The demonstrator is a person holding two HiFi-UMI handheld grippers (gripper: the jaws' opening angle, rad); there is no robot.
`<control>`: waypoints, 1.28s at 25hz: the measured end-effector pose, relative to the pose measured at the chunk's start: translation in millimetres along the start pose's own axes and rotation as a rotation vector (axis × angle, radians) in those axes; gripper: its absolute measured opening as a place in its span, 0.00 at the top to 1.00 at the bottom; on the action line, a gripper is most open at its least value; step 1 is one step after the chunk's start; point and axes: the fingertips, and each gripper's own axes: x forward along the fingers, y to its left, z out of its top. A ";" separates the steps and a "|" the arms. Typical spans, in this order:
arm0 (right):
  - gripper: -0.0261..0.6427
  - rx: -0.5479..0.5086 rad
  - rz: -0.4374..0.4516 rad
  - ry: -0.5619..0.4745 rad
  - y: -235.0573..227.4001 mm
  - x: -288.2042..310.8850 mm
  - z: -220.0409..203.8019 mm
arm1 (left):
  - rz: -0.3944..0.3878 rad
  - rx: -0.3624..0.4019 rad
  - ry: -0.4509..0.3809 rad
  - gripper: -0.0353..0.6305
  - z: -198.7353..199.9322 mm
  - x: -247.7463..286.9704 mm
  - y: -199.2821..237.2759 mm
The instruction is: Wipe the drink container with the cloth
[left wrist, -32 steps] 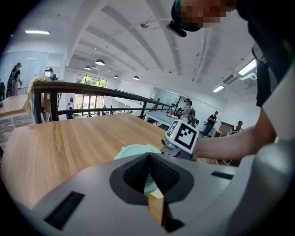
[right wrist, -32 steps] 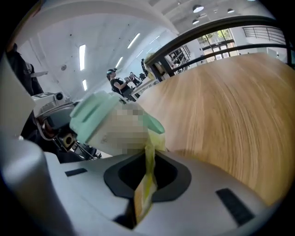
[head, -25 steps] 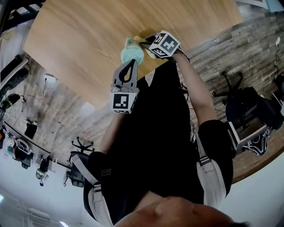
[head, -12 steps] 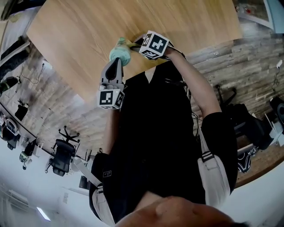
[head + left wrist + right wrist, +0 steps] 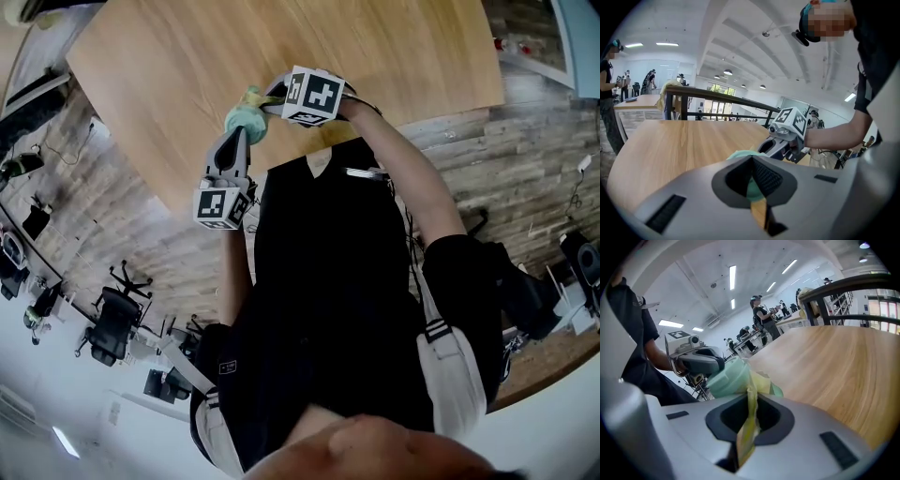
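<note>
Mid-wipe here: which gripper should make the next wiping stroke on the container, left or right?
Right. The right gripper is shut on the yellow cloth, which lies against the green drink container. The left gripper is shut on the container itself, so it should probably just steady it.

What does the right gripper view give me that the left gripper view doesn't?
Right gripper view only: the yellow cloth pinched in the right gripper, lying against the mint-green drink container. Left gripper view only: the left gripper with its jaws gripping that container, and the right gripper's marker cube. Both: the container and the wooden table.
</note>
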 end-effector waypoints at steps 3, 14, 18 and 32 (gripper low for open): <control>0.90 -0.002 0.012 0.035 -12.0 7.4 -1.9 | 0.002 -0.014 -0.004 0.91 3.5 2.7 3.8; 0.90 0.026 0.024 0.211 -41.0 44.5 -52.2 | 0.005 -0.024 0.001 0.91 5.0 4.3 2.0; 0.90 0.041 0.004 0.226 -49.5 53.8 -56.2 | 0.015 -0.021 -0.003 0.91 5.3 2.6 5.1; 0.90 -0.076 -0.016 0.050 -5.9 1.7 -15.2 | 0.021 -0.041 -0.004 0.91 3.4 6.0 2.6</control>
